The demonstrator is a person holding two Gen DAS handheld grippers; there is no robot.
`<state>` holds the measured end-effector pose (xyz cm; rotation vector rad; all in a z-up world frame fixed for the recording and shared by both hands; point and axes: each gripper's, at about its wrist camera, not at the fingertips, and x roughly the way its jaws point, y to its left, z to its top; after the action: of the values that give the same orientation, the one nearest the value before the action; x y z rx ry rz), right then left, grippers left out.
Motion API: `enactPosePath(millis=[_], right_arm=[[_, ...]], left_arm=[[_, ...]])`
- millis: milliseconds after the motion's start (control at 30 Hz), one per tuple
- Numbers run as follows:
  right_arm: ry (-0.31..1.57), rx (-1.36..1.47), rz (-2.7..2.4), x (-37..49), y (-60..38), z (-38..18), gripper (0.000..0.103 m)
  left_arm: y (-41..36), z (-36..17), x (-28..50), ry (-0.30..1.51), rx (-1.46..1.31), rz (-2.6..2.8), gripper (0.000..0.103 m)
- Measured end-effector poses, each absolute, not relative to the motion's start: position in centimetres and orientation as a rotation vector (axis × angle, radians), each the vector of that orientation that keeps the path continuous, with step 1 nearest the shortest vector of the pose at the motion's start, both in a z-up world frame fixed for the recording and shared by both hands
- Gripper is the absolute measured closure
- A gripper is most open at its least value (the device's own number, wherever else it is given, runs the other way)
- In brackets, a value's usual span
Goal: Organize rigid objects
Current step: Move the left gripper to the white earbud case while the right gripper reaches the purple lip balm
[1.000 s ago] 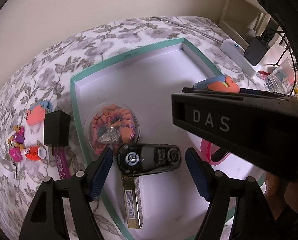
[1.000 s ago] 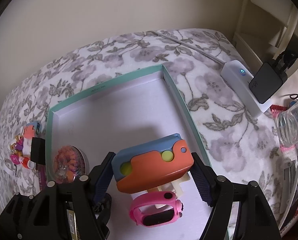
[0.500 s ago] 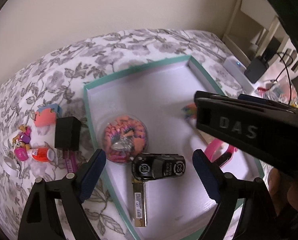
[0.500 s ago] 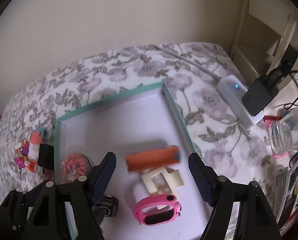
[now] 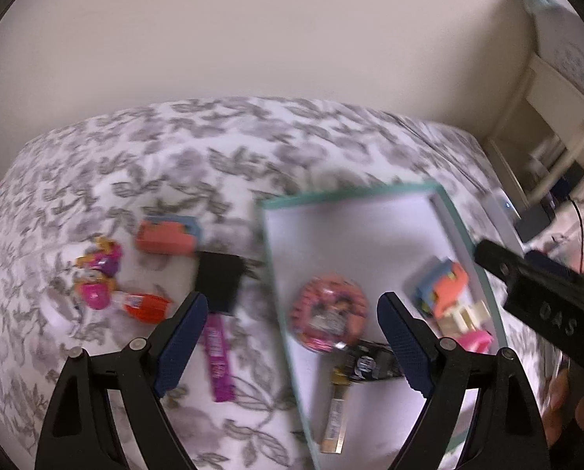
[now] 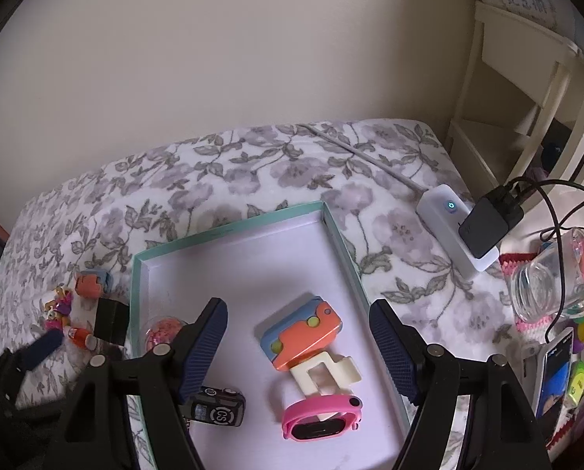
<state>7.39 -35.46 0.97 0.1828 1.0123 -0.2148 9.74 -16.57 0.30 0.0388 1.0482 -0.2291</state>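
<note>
A teal-rimmed box lid (image 6: 337, 231) (image 5: 282, 333) lies on the floral bedspread. In it lie an orange and blue toy (image 6: 301, 333) (image 5: 442, 286), a cream plastic piece (image 6: 325, 372), a pink watch (image 6: 321, 419), a black device (image 6: 217, 411), a round clear case (image 5: 329, 317) (image 6: 160, 331) and a gold bar (image 5: 335, 415). My right gripper (image 6: 297, 348) is open and empty above the toy. My left gripper (image 5: 290, 346) is open and empty over the lid's left rim. Left of the lid lie a black charger (image 5: 217, 280), an orange block (image 5: 166, 237), a purple strip (image 5: 219, 356) and small toys (image 5: 103, 282).
A white power strip (image 6: 454, 231) with a black adapter (image 6: 487, 223) lies right of the lid. A glass jar (image 6: 550, 278), a phone (image 6: 554, 372) and small colourful items sit at the far right. A white shelf unit (image 6: 527, 90) stands against the wall.
My right gripper let go of the orange and blue toy, which now lies in the lid, and rose. My left gripper pulled back and swung left toward the loose items.
</note>
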Motion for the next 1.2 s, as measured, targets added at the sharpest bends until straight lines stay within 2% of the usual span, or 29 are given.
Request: enactPosePath(millis=[300,367,533,600,767,867,1200], right_arm=[[1.031,0.152,-0.177,8.0,-33.6,0.4,0.024],[1.03,0.143,-0.169,8.1,-33.0,0.3,0.02],[1.033,0.122,-0.138,8.5,-31.5,0.0,0.019],[1.037,0.112,-0.128,8.7,-30.7,-0.3,0.011],[1.04,0.091,-0.1,8.9,-29.1,-0.7,0.01],[1.041,0.084,-0.083,9.1,-28.1,-0.9,0.002],[1.042,0.071,-0.019,9.5,-24.8,-1.1,0.0]], left_arm=[[-11.5,0.3,11.7,1.055,-0.061,-0.092,0.014],[-10.3,0.2,11.9,1.059,-0.093,-0.067,0.014],[-7.3,-0.2,12.6,1.074,-0.173,-0.012,0.014],[-6.1,-0.2,12.8,1.071,-0.191,0.018,0.014],[-2.9,0.0,13.2,1.062,-0.227,0.098,0.014],[-1.0,0.0,13.5,1.066,-0.249,0.128,0.014],[3.4,0.2,13.5,1.057,-0.301,0.188,0.014]])
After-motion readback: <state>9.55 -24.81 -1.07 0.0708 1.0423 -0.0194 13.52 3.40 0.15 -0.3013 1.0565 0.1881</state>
